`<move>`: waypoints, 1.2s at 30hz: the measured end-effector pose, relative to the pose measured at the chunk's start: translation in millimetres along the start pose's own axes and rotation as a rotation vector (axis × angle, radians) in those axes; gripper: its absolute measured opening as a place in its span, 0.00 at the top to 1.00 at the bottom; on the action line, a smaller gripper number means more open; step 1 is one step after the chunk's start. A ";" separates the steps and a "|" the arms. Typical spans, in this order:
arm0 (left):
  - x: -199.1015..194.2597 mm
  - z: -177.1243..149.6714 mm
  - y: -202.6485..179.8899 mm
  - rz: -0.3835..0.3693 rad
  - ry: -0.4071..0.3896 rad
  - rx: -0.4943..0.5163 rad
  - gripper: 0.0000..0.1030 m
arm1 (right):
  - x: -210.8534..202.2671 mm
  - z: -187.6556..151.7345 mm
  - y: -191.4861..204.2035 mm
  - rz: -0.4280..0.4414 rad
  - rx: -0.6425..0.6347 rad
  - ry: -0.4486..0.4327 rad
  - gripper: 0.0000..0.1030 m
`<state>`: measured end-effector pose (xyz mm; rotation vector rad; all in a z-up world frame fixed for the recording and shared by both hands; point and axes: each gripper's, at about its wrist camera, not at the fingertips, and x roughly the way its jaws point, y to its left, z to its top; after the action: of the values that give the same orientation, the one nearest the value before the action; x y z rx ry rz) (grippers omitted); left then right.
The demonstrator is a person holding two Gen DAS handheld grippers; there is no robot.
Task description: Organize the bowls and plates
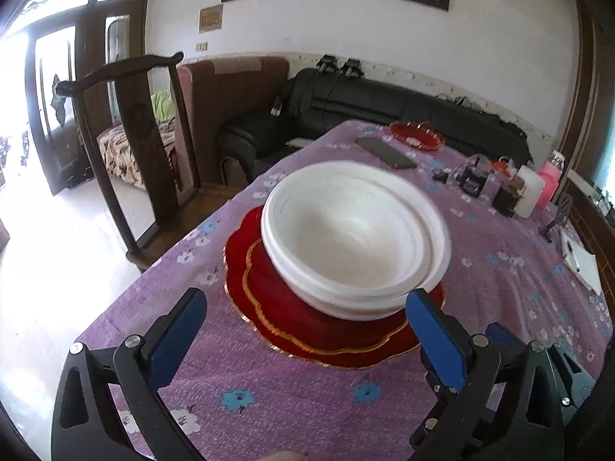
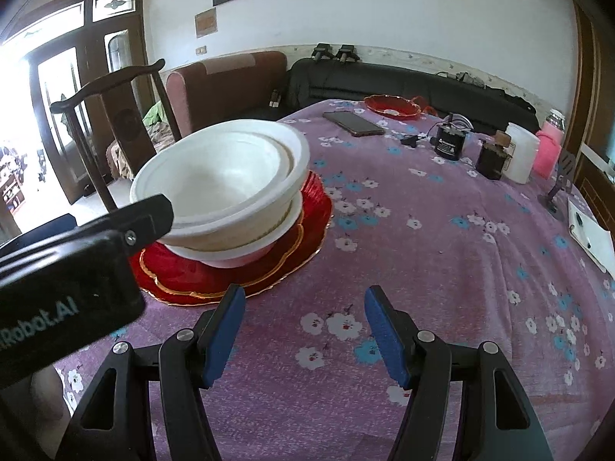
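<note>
Both the left gripper (image 1: 305, 322) and right gripper (image 2: 303, 319) stand spread, holding nothing; the nested white foam bowls (image 1: 355, 238) on scalloped red plates (image 1: 307, 330) look light, crushable; best pinched gently at the rim.

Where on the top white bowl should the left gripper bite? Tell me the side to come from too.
Grip the top white bowl by its near rim, coming from the front and a little above. It sits nested askew in the bowl below, so its lip stands proud. The left gripper, open, would put one finger inside and one outside.
</note>
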<state>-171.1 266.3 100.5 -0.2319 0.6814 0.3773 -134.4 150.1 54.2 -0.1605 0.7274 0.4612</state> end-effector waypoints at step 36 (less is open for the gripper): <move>6.5 0.0 101.5 0.195 0.017 -0.162 0.00 | -8.6 -3.6 43.8 0.096 -0.046 -0.030 0.33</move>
<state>-208.2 360.1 87.6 -0.3235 0.6934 0.6187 -162.2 184.9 58.0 -0.1616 0.6978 0.5707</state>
